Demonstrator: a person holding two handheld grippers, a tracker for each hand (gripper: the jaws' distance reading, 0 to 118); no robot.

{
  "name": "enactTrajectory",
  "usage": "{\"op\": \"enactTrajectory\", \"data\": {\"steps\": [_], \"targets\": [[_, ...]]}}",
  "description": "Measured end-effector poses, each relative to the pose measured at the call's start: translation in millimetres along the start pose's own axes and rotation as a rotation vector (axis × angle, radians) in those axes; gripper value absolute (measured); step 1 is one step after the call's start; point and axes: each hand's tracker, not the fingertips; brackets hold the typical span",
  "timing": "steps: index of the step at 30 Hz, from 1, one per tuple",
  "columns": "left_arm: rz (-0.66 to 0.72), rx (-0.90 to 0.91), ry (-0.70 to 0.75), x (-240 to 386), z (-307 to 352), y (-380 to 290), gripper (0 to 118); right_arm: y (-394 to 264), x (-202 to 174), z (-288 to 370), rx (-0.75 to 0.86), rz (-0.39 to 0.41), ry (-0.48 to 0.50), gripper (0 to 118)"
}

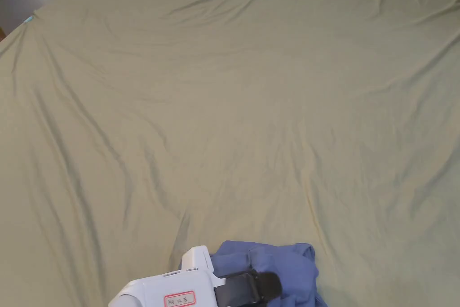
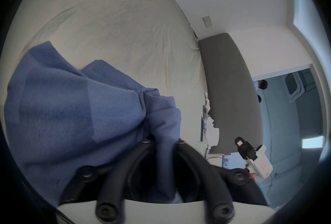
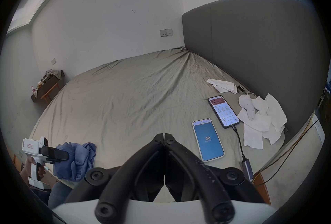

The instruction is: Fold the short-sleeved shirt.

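My left gripper (image 2: 162,145) is clamped on one bunched blue shirt (image 2: 71,111). My right gripper (image 3: 164,135), jaws together, holds nothing; two phones (image 3: 208,139) lie just right of it.

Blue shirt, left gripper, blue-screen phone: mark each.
blue shirt (image 1: 287,263), head view, bunched top fold.
left gripper (image 2: 162,143), left gripper view, midway between fingertips.
blue-screen phone (image 3: 208,139), right gripper view, screen centre.

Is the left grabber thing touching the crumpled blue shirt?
Touching. In the left gripper view, the left gripper has blue shirt fabric pinched between its black jaws, bunched up over the beige bedsheet.
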Motion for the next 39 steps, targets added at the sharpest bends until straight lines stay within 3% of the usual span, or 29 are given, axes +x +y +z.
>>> {"op": "enactTrajectory", "data": {"steps": [1,2,4,6,7,8,9,10,11,15,23,29,34,39], "targets": [[0.001,0.011,-0.03,1,7,-1,84,0,-1,0,-0.001,0.001,0.002,0],[-0.015,0.04,-0.065,6,15,-3,113,0,-1,0,-0.002,0.002,0.004,0],[-0.019,0.122,-0.148,13,38,-2,118,-1,-2,0,-0.003,0.007,0.006,0],[-0.002,0.127,-0.072,17,54,-4,118,-2,-2,0,-0.004,0.006,0.005,0],[-0.011,0.115,-0.057,17,59,-2,103,-2,-1,-1,-0.004,0.001,0.007,0],[-0.034,0.096,-0.042,15,63,-2,71,-3,-1,-1,-0.004,-0.005,0.009,0],[-0.056,0.117,0.01,14,66,-3,20,-3,-1,-2,-0.007,-0.006,0.01,0],[-0.065,0.135,0.052,8,64,-6,2,-4,-1,-2,-0.008,-0.005,0.01,0],[-0.099,0.118,0.143,7,61,-8,1,-4,-2,-3,-0.01,-0.002,0.01,0],[-0.039,0.06,0.024,-3,42,-11,0,-5,-2,-3,-0.017,0.002,0.014,0],[-0.089,-0.156,0.0,15,-48,-23,0,-5,3,-2,-0.017,0.001,0.0,0],[-0.087,-0.201,-0.011,16,-91,-37,0,-5,6,1,-0.016,-0.006,-0.008,0],[-0.164,-0.156,-0.051,39,-61,-35,0,-5,4,0,-0.016,-0.005,0.0,0],[-0.191,0.037,-0.022,49,22,-18,0,-9,-11,-7,-0.027,-0.002,0.043,0]]}}
